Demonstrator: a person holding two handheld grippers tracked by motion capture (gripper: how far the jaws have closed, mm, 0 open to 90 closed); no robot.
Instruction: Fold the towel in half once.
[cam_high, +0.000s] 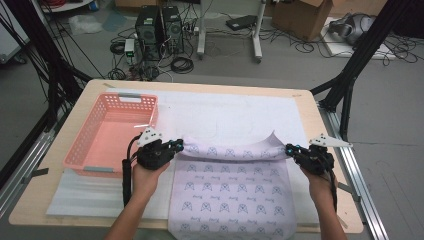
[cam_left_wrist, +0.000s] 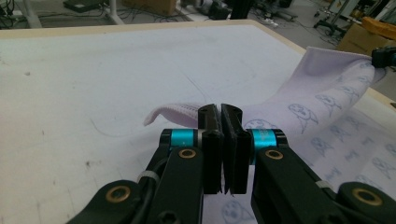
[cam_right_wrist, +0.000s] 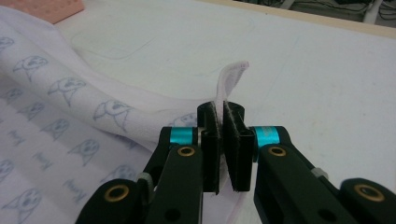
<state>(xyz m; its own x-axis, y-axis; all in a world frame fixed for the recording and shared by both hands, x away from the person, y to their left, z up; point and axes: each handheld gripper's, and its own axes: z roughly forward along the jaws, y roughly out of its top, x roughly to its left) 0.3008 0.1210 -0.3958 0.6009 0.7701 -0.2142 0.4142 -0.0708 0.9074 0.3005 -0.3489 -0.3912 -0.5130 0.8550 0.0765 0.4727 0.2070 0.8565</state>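
A pale lilac cloth (cam_high: 231, 190) printed with small blue animal figures lies on the white mat, its far edge lifted and folded back toward the person. My left gripper (cam_high: 179, 146) is shut on the cloth's left far corner (cam_left_wrist: 170, 112), with the jaws pressed together around the fabric. My right gripper (cam_high: 289, 149) is shut on the right far corner (cam_right_wrist: 229, 79), which sticks up between its jaws. The raised edge (cam_high: 235, 150) stretches between the two grippers. In the left gripper view the right gripper (cam_left_wrist: 384, 57) shows far off at the cloth's other end.
A pink plastic basket (cam_high: 80, 150) stands at the table's left, just beside my left gripper. A white mat (cam_high: 230, 110) covers the wooden table (cam_high: 310, 115). Black frame posts, computers and cables stand on the floor beyond.
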